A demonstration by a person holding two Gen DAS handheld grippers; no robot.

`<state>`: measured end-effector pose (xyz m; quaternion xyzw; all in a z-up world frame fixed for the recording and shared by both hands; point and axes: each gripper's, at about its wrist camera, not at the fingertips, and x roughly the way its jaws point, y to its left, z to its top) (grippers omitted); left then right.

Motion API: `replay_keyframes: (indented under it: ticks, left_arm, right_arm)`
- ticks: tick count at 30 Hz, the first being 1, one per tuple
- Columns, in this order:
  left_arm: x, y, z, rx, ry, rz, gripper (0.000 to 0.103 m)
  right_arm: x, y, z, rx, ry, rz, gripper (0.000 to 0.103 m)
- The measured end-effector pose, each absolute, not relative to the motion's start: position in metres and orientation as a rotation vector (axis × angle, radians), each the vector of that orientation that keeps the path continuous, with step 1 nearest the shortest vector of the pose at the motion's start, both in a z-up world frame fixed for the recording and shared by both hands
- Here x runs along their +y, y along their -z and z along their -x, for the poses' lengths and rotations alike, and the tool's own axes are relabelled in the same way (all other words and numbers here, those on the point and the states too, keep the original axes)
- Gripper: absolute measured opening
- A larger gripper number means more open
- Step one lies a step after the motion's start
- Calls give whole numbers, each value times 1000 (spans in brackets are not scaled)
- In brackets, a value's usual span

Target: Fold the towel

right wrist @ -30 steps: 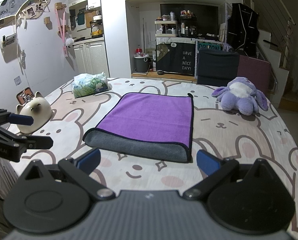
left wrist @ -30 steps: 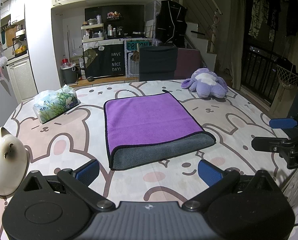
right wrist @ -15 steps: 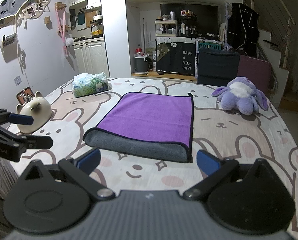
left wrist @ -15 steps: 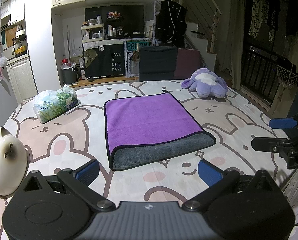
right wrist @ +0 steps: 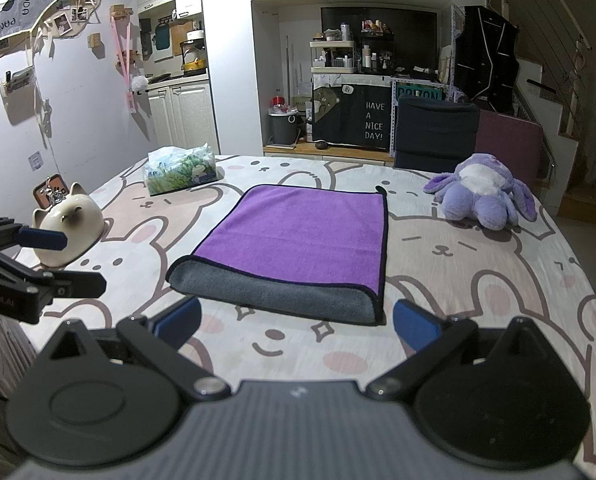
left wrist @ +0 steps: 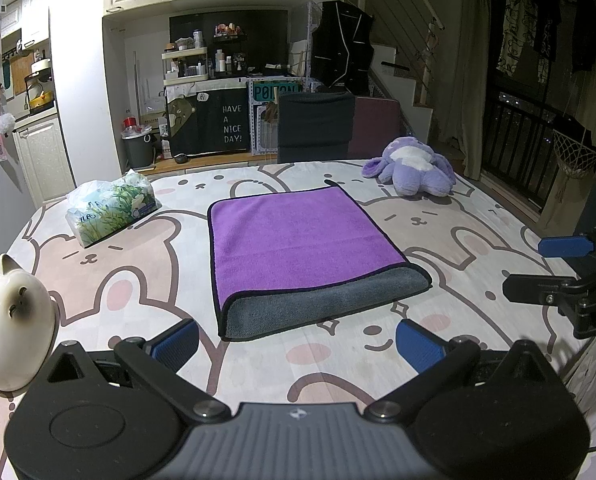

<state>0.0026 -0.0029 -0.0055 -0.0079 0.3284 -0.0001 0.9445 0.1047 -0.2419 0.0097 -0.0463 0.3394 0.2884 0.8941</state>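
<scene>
A purple towel [left wrist: 302, 236] with a grey underside lies folded flat in the middle of the table, its grey fold edge [left wrist: 326, 308] toward me. It also shows in the right wrist view [right wrist: 298, 240]. My left gripper [left wrist: 298, 344] is open and empty, held back from the towel's near edge. My right gripper [right wrist: 296, 324] is open and empty, also just short of the near edge. Each gripper shows at the side of the other's view: the right one [left wrist: 554, 272] and the left one [right wrist: 50, 260].
A tissue pack [left wrist: 110, 208] lies at the far left. A white cat figurine [left wrist: 14, 320] stands at the near left edge. A purple plush toy [left wrist: 414, 172] sits at the far right. The table wears a bunny-print cloth [left wrist: 138, 280]. A chair [left wrist: 316, 128] stands behind.
</scene>
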Motion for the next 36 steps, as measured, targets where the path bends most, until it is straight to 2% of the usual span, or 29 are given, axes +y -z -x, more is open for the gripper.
replay_keyframes:
  ticks: [36]
  left_arm:
    - [2, -30, -14, 589, -82, -22, 103]
  right_arm:
    - [-238, -25, -118, 605, -581, 105, 103]
